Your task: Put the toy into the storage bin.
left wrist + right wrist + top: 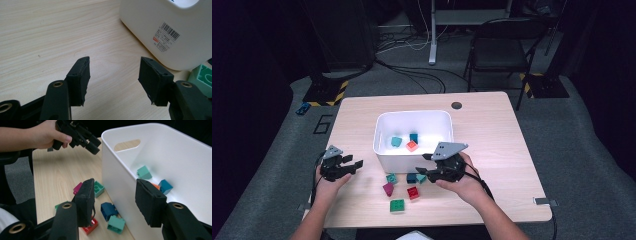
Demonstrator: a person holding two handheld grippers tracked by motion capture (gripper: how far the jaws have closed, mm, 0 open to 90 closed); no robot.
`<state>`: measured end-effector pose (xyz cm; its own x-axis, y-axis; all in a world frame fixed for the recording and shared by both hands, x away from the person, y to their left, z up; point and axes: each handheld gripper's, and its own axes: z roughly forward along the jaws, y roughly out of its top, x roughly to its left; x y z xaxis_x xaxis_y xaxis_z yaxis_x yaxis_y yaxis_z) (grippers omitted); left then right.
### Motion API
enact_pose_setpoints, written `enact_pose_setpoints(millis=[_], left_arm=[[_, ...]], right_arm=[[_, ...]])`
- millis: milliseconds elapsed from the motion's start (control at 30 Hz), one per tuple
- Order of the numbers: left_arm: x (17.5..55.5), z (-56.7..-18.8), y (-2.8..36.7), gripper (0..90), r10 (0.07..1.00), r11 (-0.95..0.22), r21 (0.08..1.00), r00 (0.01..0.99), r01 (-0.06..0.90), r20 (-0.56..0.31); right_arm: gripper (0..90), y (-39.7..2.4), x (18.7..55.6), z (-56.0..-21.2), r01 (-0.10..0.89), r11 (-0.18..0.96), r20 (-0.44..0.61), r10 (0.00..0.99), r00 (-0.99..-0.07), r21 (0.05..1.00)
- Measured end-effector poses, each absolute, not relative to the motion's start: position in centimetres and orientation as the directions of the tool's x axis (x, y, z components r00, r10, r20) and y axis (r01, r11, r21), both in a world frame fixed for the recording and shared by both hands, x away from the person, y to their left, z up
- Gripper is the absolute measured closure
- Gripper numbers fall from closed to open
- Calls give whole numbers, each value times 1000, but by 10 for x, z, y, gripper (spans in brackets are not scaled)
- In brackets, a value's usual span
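A white bin (384, 150) stands mid-table with a teal block (396, 141), a dark blue block (414, 137) and an orange block (412, 146) inside. In front of it lie a teal (391, 178), a dark blue (411, 177), a magenta (388, 189), a red (413, 192) and a green block (397, 205). My right gripper (423, 165) hovers open at the bin's front wall, above the loose blocks; its jaws (113, 202) hold nothing, and the bin wall (120, 182) shows between them. My left gripper (353, 167) is open and empty left of the bin, over bare wood (113, 80).
The bin's labelled side (175, 32) is close on the left gripper's right, with a mint-green block (203, 78) beside it. A cable hole (456, 105) is at the table's far edge. A dark chair (502, 50) stands beyond the table.
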<state>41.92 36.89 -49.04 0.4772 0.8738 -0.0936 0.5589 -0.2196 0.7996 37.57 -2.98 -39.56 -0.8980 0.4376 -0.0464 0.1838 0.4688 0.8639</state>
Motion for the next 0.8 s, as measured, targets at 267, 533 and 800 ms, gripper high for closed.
enact_pose_setpoints(millis=[267, 533, 800], left_arm=[[419, -491, 368, 421, 877, -212, 803, 470, 558, -95], [419, -491, 369, 421, 876, -219, 795, 473, 566, -96], [418, -491, 369, 422, 876, -218, 796, 472, 565, -95]], right_arm=[[495, -34, 375, -423, 224, 458, -6, 449, -894, 860], [497, -31, 374, -441, 244, 451, 16, 451, -892, 859], [500, -21, 373, -467, 270, 474, 37, 444, -895, 838]])
